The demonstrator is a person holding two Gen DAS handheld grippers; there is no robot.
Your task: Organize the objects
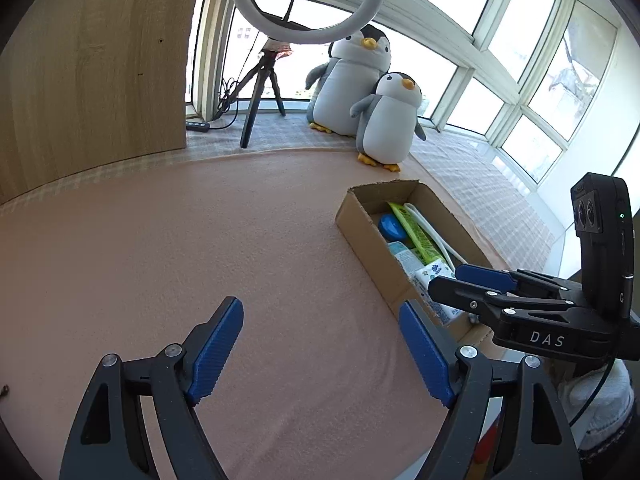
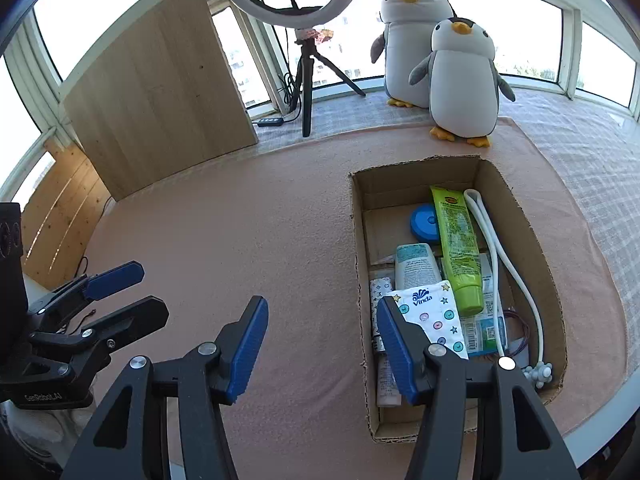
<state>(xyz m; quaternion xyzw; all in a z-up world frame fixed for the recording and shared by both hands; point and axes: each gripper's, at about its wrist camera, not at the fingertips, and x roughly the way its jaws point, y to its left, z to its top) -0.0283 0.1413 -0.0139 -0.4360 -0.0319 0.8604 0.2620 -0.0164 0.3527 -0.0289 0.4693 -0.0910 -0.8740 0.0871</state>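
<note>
An open cardboard box (image 2: pixel 416 184) lies on a pink mat (image 2: pixel 240 220). Inside it are a green tube (image 2: pixel 456 248), a blue round lid (image 2: pixel 426 222), a white bottle (image 2: pixel 414 266), a Vinda tissue pack (image 2: pixel 430 312) and a white hose (image 2: pixel 496 264). My right gripper (image 2: pixel 320 340) hangs open and empty over the mat, its right finger above the box's left wall. My left gripper (image 1: pixel 322 344) is wide open with nothing in it, over bare mat left of the box (image 1: pixel 368 248). Each gripper shows in the other's view: the right gripper (image 1: pixel 460 284) and the left gripper (image 2: pixel 132 296).
Two plush penguins (image 2: pixel 460 80) stand behind the box. A ring light on a tripod (image 2: pixel 306 80) and a wooden board (image 2: pixel 160 92) stand at the back left, before the windows. A checked cloth (image 2: pixel 580 152) lies around the mat.
</note>
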